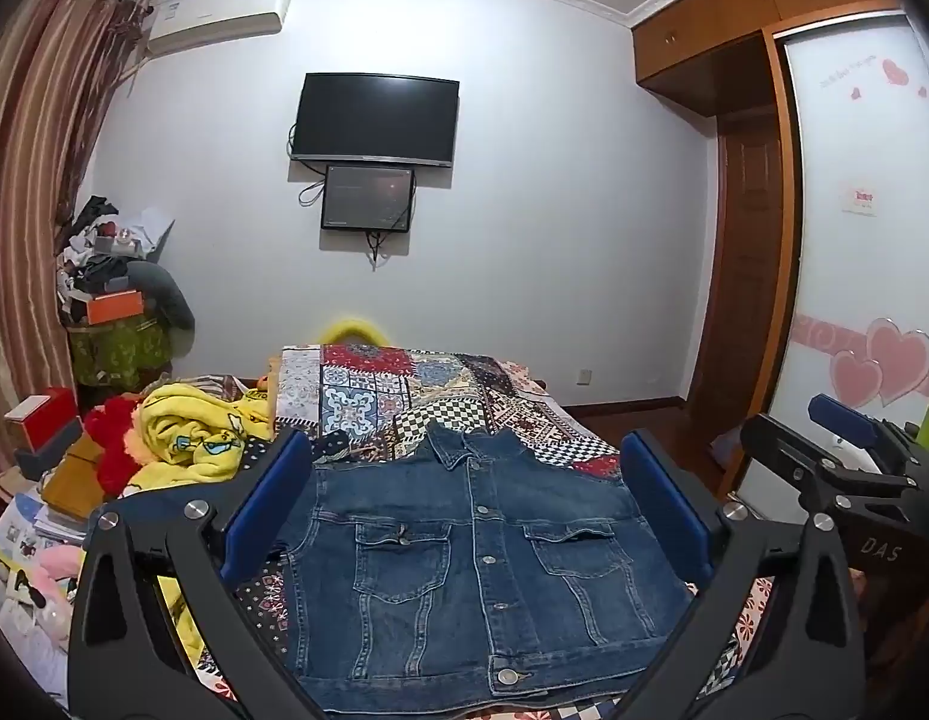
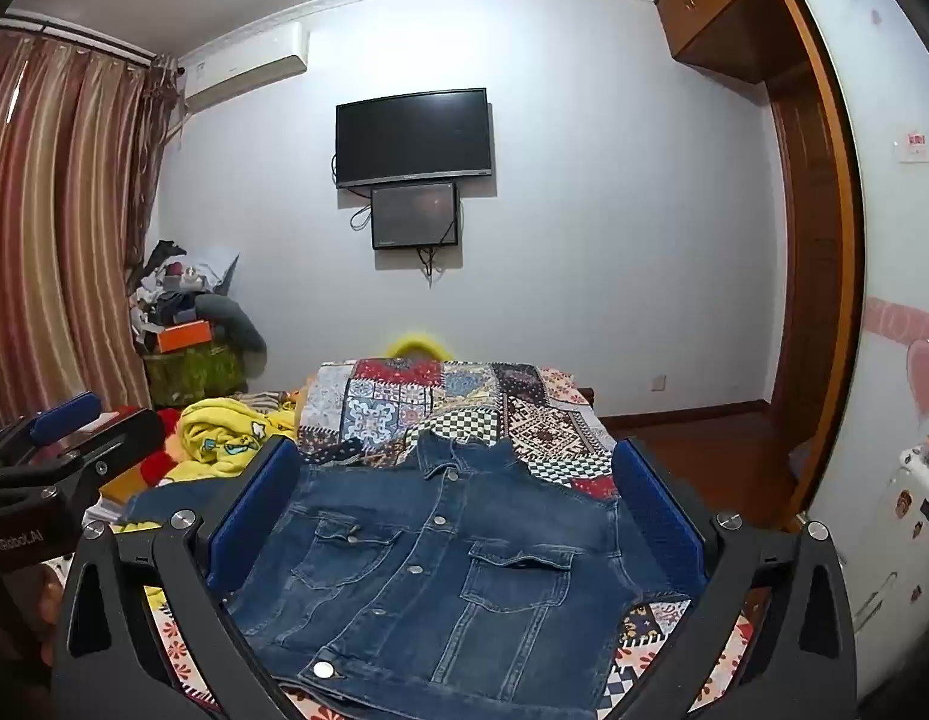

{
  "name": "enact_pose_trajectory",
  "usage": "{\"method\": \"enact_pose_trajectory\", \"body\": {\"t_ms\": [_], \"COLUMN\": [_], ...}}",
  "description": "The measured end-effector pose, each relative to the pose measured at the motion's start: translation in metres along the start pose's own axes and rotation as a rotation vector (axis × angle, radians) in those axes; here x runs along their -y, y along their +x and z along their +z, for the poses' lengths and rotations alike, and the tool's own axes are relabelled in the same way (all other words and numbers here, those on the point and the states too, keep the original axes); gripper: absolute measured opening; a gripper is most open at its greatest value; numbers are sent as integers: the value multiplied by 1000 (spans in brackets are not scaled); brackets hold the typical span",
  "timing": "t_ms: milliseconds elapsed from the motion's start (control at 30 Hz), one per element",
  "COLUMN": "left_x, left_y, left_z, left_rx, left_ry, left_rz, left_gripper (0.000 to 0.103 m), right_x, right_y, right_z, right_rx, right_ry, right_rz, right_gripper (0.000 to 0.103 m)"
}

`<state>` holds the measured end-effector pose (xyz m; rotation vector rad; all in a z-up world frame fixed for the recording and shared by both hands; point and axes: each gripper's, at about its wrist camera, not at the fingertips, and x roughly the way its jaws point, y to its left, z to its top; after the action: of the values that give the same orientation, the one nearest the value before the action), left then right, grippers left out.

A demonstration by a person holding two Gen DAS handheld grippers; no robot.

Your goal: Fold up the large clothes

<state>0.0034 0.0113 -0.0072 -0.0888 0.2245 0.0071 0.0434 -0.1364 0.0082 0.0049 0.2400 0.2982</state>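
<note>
At the far left, a yellow blanket [image 1: 194, 438] is bunched on the bed [image 1: 398, 396]. The left hand-held gripper [image 1: 464, 480] is held spread wide, with nothing between its blue pads. A denim jacket [image 1: 482, 558] is laid flat on the patterned bed cover, front up, sleeves tucked in. Further right, the right hand-held gripper [image 2: 458, 480] is likewise spread and empty above it.
</note>
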Motion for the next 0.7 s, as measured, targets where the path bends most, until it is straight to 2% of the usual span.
{"method": "enact_pose_trajectory", "body": {"t_ms": [700], "left_x": [2], "left_y": [3], "left_z": [1], "left_rx": [-6], "left_ry": [-5], "left_rz": [17], "left_gripper": [103], "right_x": [2], "right_y": [2], "right_z": [1], "right_rx": [-7], "right_ry": [13], "right_rz": [-7], "right_gripper": [103]}}
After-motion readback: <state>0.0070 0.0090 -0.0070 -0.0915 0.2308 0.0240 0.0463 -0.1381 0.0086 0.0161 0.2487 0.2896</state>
